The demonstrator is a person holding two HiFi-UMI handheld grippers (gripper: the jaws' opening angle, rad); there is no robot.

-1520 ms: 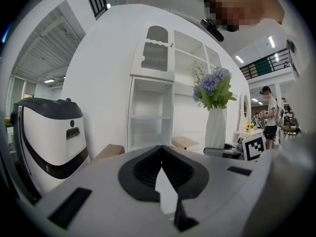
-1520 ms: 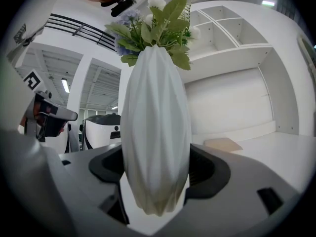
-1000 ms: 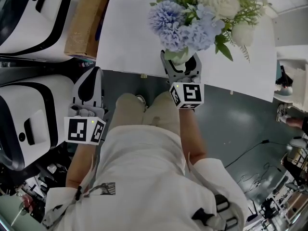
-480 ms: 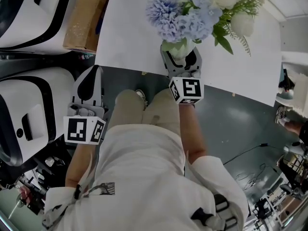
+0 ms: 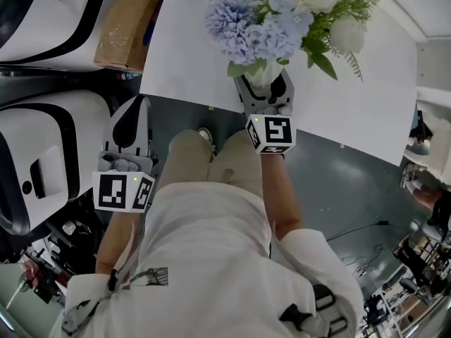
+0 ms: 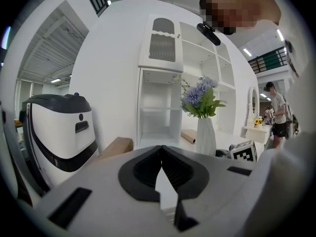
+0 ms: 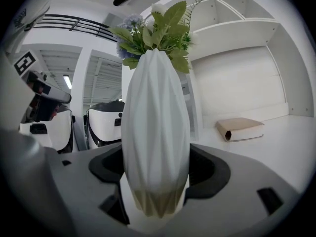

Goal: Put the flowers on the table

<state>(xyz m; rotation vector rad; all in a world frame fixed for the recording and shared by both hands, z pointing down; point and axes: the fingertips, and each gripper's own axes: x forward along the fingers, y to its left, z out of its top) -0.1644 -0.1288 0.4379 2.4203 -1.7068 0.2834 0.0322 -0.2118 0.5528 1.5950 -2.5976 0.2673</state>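
A white surface (image 5: 190, 55) is stretching ahead of the right tool (image 5: 266, 94), which is clamping a ribbed white vase (image 7: 155, 132). Blue and white flowers (image 5: 271, 20) are filling it, hiding its body from above, tops cut off. The left tool (image 6: 162, 174), well apart, is sitting with jaws together.

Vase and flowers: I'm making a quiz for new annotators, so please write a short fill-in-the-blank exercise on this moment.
1. The vase, clamped in the right gripper, is ____ in colour.
2. The flowers in it are white and ____.
3. The left gripper, its fingers shut, holds ____.

Missing words: white; blue; nothing.
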